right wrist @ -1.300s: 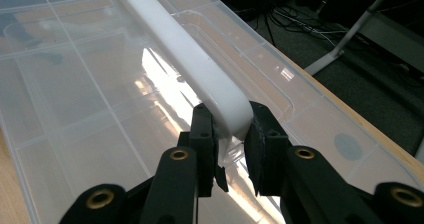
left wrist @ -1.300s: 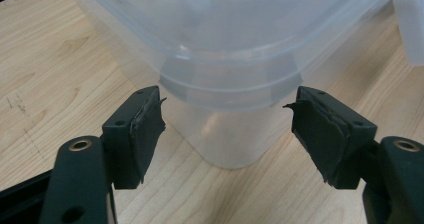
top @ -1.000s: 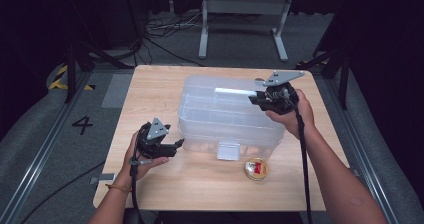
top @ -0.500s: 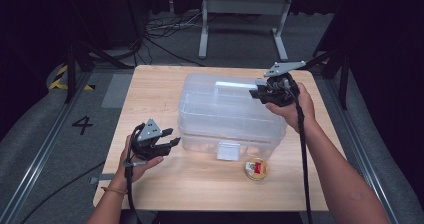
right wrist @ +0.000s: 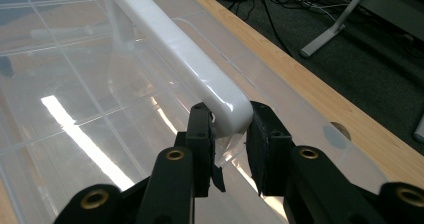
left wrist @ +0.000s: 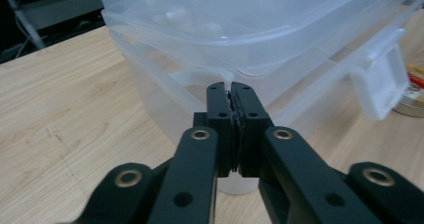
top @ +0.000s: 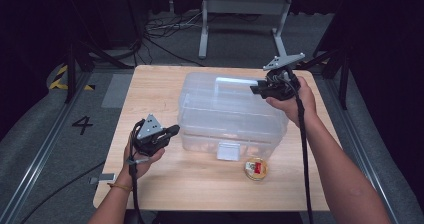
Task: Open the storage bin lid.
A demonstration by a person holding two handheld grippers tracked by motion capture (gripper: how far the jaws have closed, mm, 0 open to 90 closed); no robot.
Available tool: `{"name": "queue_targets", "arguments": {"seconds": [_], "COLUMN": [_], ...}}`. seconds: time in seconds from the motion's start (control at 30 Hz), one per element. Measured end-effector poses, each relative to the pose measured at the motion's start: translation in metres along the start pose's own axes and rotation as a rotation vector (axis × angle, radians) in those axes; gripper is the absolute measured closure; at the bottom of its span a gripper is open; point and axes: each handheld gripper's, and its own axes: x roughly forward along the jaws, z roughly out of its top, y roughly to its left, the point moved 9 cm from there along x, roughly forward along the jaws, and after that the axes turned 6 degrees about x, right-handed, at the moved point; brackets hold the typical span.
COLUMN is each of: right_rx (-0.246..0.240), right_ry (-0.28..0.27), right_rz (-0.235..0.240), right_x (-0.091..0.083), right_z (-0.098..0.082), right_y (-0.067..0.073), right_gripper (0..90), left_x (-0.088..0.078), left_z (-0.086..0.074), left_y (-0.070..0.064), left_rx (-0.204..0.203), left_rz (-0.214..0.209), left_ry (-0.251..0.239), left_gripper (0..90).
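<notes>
A clear plastic storage box (top: 230,109) with a clear lid stands in the middle of the wooden table (top: 150,94). A white carry handle (top: 235,81) lies across the lid. My right gripper (top: 257,90) is at the handle's right end. In the right gripper view its jaws stand on both sides of the handle (right wrist: 175,44), and the gripper (right wrist: 229,129) is shut on it. My left gripper (top: 174,130) sits at the box's front left corner. Its jaws have just been closing and the gripper (left wrist: 231,91) is shut, with the tips against the lid's rim (left wrist: 200,76) and nothing seen between the pads.
A white latch (top: 228,150) hangs on the box's front wall. A small round tin (top: 256,168) lies on the table just right of it. Bare wood runs along the table's left and front. Beyond the far edge are cables and a metal stand's legs (top: 240,6) on the floor.
My left gripper's jaws have closed from open to shut at the box's front left corner. The right gripper has stayed at the handle, its top plate tilted a little.
</notes>
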Motion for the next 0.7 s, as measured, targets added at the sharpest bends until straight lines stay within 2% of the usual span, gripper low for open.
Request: {"name": "queue_targets", "arguments": {"seconds": [0.1, 0.4, 0.57, 0.6, 0.7], "right_rx": [-0.001, -0.019, -0.023, -0.017, -0.030], "right_ry": [-0.004, -0.034, -0.063, -0.067, -0.072], "right_rz": [-0.005, -0.019, -0.045, -0.053, -0.066], "right_x": [0.000, -0.008, -0.019, -0.026, -0.033], "right_z": [-0.001, -0.006, -0.007, -0.009, -0.014], "right_y": [0.000, 0.002, -0.001, -0.004, -0.008], "right_gripper": [73.6, 75.0, 76.3, 76.5, 76.5], "left_x": [0.002, 0.009, 0.009, 0.009, 0.009], "left_z": [0.002, 0.003, 0.003, 0.003, 0.003], "left_y": [0.000, -0.004, -0.004, -0.004, -0.004], "left_rx": [-0.003, 0.007, 0.007, 0.010, 0.016], "left_rz": [-0.004, -0.016, -0.019, -0.021, -0.022], "left_ry": [-0.013, -0.003, -0.004, -0.003, -0.002], "left_gripper": [89.7, 89.9, 89.9, 89.9, 89.9]}}
